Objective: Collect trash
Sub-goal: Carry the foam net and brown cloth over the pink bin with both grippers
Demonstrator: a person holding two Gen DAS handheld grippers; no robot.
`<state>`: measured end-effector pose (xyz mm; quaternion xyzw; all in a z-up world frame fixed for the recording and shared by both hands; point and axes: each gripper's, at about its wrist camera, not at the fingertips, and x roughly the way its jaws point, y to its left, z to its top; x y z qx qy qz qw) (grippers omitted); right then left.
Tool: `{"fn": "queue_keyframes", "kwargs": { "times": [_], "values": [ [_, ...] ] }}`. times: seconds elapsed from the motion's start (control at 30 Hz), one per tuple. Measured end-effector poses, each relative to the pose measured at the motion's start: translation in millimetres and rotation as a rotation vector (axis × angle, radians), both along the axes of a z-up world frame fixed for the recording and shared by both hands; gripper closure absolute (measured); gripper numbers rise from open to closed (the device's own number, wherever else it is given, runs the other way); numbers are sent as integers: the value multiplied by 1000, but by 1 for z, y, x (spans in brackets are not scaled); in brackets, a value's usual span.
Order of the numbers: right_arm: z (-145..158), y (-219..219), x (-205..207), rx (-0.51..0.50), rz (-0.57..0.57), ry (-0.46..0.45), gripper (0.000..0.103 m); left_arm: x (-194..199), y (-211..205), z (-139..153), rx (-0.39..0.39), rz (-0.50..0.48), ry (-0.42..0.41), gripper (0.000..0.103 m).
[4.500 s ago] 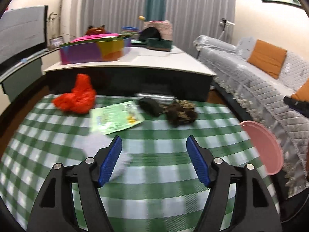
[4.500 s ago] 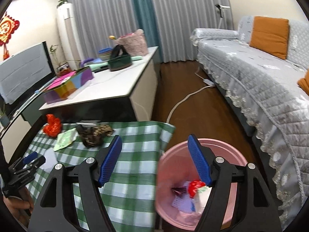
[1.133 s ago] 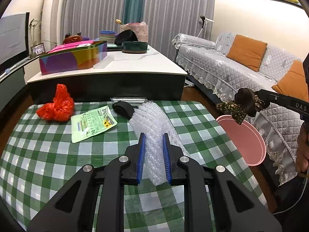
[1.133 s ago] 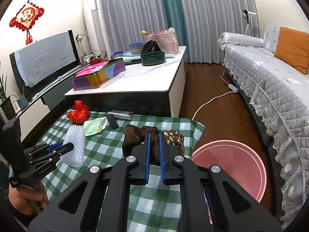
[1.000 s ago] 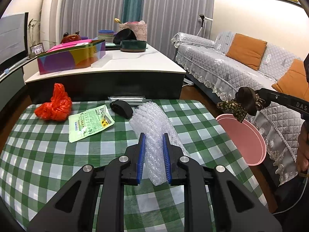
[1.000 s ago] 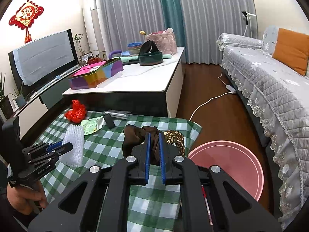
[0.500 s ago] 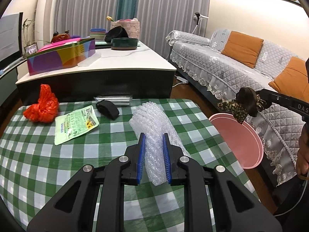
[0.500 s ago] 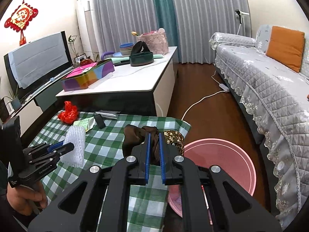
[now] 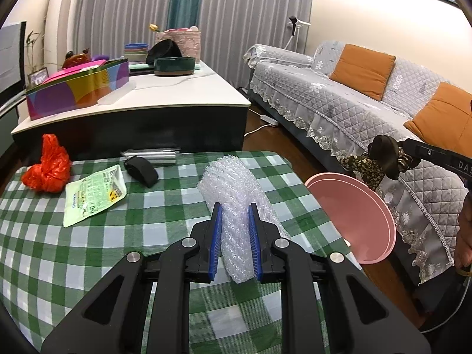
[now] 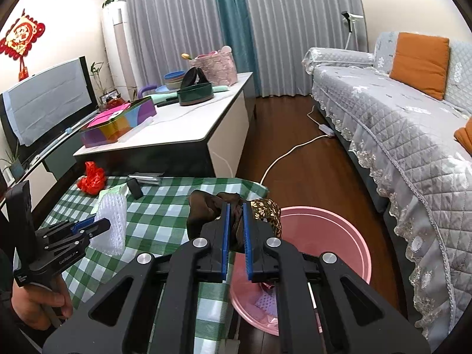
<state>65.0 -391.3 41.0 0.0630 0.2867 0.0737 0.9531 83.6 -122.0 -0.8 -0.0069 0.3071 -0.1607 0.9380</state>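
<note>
My left gripper is shut on a clear bubble wrap roll, held above the green checked table. From the right wrist view the same bubble wrap roll shows in the left gripper. My right gripper is shut on a dark brown cloth bundle with a gold-flowered part, held at the table's right edge beside the pink bin. In the left wrist view the cloth bundle hangs over the pink bin. A red plastic bag, a green packet and a black item lie on the table.
A white-topped low table with a colourful box and bowls stands behind. A grey sofa with orange cushions runs along the right. The bin holds some trash. A white cable crosses the wood floor. A hand grips the left tool.
Both grippers have shifted to the right, toward the pink bin, each keeping its load. The bin now sits closer under the right gripper, and the table items have slid left in view.
</note>
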Motion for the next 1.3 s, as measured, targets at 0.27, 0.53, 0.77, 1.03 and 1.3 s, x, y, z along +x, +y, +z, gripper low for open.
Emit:
{"fn": "queue_keyframes", "kwargs": {
  "times": [0.27,0.53,0.77,1.03,1.3],
  "values": [
    [1,-19,-5,11,-31,-6,94,1,-16,0,15,-22,-1,85],
    [2,-40,-8,21,-69,-15,94,4,-33,1,12,-46,15,85],
    [1,-55,-7,32,-102,-16,94,11,-59,9,10,-89,9,85],
    [-6,-66,2,32,-142,4,94,18,-100,9,14,-153,6,85],
    [-16,-79,15,32,-180,27,94,33,-133,3,23,-205,14,85]
  ]
}}
